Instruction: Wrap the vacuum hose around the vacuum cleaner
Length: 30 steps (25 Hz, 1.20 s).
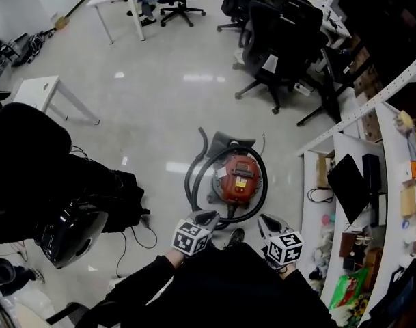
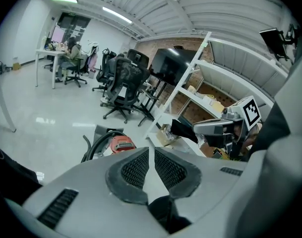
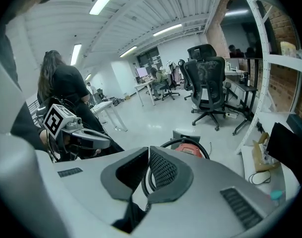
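Vacuum point(image 1: 238, 178) stands on the floor point(image 1: 153, 101), hose point(image 1: 188, 184) looped round it. Left tool point(image 1: 208, 218) and right tool point(image 1: 266, 222) are both clenched, empty, near it. Hose judged light, flexible and springy; grip near its free end.
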Each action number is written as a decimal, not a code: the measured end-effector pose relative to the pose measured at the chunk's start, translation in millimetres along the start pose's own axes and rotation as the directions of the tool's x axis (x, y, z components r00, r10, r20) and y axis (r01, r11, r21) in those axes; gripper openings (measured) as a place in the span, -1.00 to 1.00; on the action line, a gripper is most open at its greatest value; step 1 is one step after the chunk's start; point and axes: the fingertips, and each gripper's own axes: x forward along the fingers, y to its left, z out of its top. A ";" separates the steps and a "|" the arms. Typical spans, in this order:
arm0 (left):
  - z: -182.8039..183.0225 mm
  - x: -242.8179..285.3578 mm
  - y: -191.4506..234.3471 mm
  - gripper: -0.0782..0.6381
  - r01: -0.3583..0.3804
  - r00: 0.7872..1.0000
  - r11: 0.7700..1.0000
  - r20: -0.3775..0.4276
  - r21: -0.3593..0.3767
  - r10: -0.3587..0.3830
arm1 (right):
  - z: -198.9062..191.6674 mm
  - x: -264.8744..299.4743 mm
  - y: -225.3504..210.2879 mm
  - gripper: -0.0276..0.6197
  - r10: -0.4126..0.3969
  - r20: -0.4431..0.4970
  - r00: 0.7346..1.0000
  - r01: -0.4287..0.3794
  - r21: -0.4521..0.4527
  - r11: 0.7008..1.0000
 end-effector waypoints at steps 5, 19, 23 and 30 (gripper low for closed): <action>7.2 -11.3 0.5 -0.63 -0.056 0.998 0.998 0.030 -0.017 0.056 | 24.5 5.7 3.8 -0.84 0.057 0.042 0.998 -0.056 -0.013 0.998; -7.3 -1.2 -17.4 -0.63 -0.182 0.983 0.981 -0.009 -0.065 0.182 | 9.8 7.2 -20.7 -0.86 0.158 0.021 0.987 -0.158 0.042 0.986; -7.5 4.1 -23.9 -0.63 -0.190 0.982 0.979 -0.006 -0.069 0.190 | 7.7 2.9 -26.9 -0.86 0.167 0.021 0.986 -0.168 0.048 0.985; -3.4 10.5 -32.5 -0.63 -0.202 0.979 0.978 -0.002 -0.051 0.202 | 14.8 -5.1 -31.9 -0.86 0.178 0.041 0.983 -0.179 0.022 0.984</action>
